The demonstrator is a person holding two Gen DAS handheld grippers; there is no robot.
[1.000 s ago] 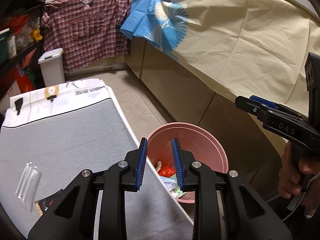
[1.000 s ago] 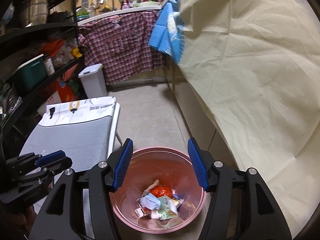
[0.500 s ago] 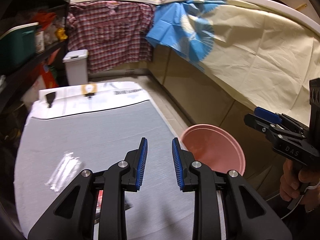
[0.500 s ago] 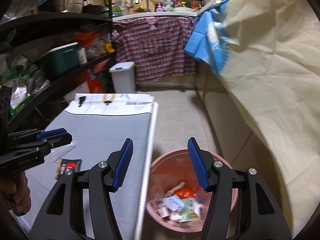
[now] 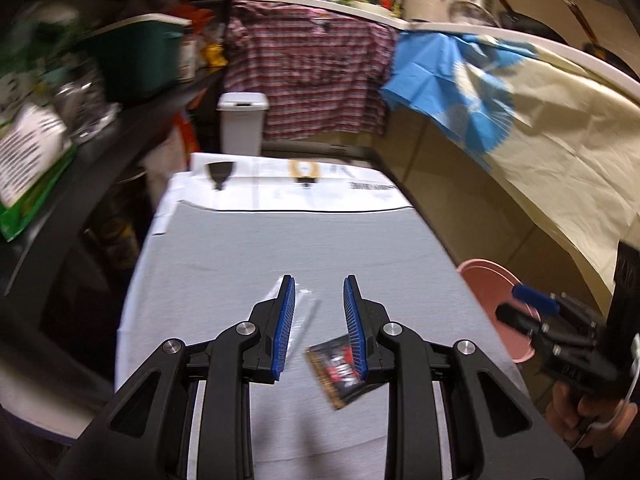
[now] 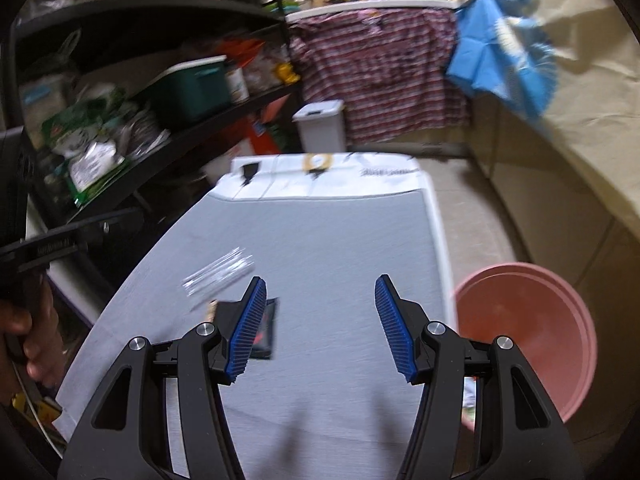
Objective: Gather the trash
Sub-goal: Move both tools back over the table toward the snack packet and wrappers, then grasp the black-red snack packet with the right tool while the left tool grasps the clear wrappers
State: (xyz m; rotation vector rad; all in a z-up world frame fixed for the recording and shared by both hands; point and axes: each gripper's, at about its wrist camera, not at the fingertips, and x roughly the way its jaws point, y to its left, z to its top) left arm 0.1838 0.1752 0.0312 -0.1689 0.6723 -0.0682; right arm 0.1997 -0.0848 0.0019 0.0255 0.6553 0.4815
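Left gripper (image 5: 319, 292) part open, empty, frame centre above clear plastic wrapper (image 5: 301, 318) and dark foil packet (image 5: 340, 376) on grey table (image 5: 248, 264). Right gripper (image 6: 320, 294) wider, empty; pink plastic bin (image 6: 528, 320) right.

The right gripper (image 6: 320, 324) is hovering with jaws apart and empty above a grey-covered table (image 6: 340, 240), where a dark snack wrapper (image 6: 266, 330) and a clear plastic wrapper (image 6: 218, 276) are lying. A pink bin (image 6: 528, 320) is sitting on the floor beside the table.
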